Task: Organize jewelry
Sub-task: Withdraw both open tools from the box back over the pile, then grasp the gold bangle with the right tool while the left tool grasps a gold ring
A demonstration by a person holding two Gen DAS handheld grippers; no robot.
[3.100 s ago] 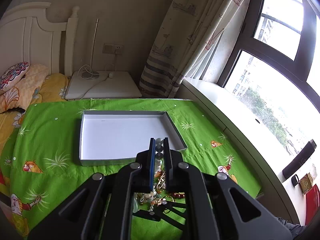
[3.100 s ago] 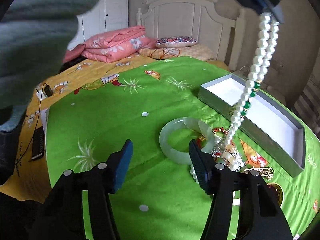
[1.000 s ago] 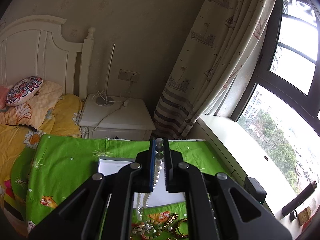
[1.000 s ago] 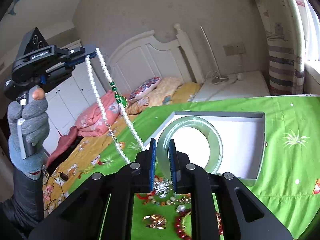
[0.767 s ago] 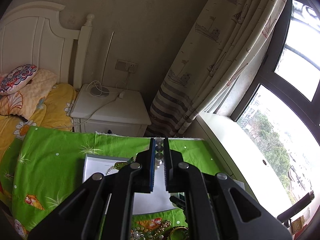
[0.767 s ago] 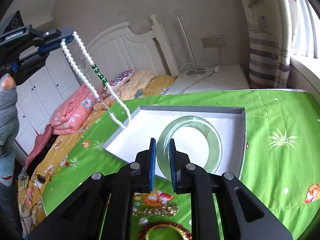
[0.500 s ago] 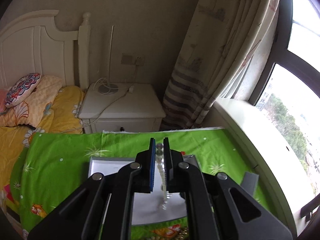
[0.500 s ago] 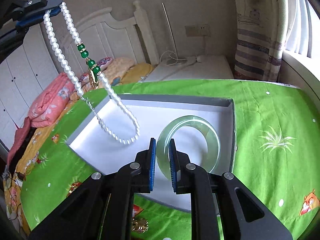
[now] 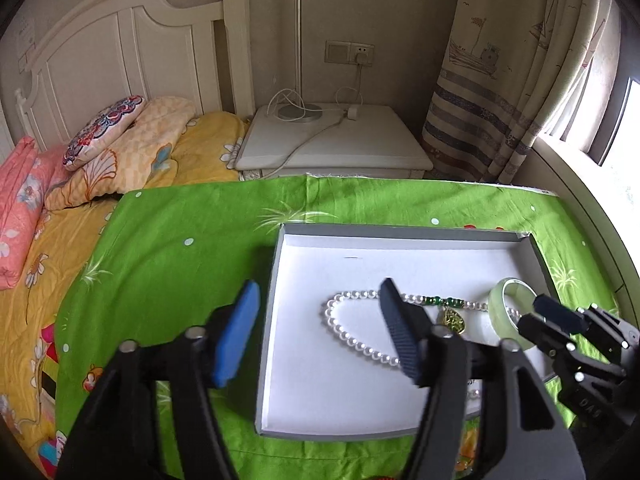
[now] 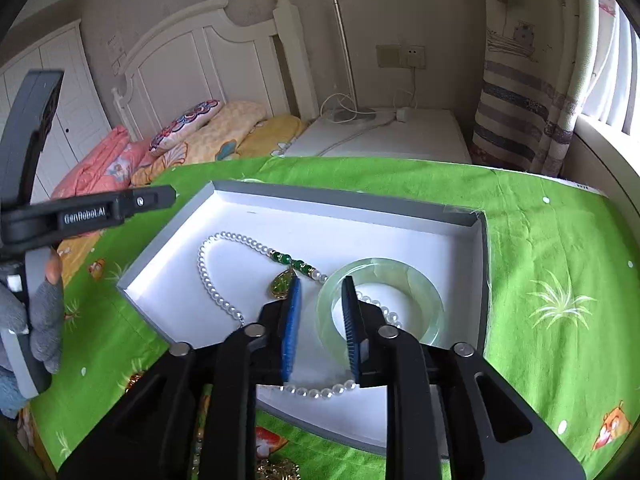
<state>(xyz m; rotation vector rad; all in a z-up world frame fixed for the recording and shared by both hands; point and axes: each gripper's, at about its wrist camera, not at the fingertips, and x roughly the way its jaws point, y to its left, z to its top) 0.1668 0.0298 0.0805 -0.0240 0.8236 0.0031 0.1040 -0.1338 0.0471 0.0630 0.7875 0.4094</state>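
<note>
A grey box (image 9: 400, 232) (image 10: 340, 200) with a white floor sits on the green cloth. A pearl necklace (image 9: 332, 320) (image 10: 212, 280) with green beads and a gold-green pendant (image 10: 282, 282) lies flat inside it. My left gripper (image 9: 319, 290) hangs above the box's left part, its jaws opening with nothing between them. A pale green jade bangle (image 10: 400, 280) (image 9: 508, 292) lies in the box's right part. My right gripper (image 10: 322, 284) straddles the bangle's near-left rim; its jaws are opening and the pads stand off the rim.
Loose gold and bead jewelry (image 10: 276, 470) lies on the cloth in front of the box. A gloved hand (image 10: 44, 312) holds the left gripper. Behind are a white bedside table (image 9: 332, 148), pillows (image 9: 104, 128) and a striped curtain (image 9: 480, 120).
My left gripper came down over the box and opened, and the necklace now lies in the box. The right gripper lowered the bangle flat into the box and its jaws parted.
</note>
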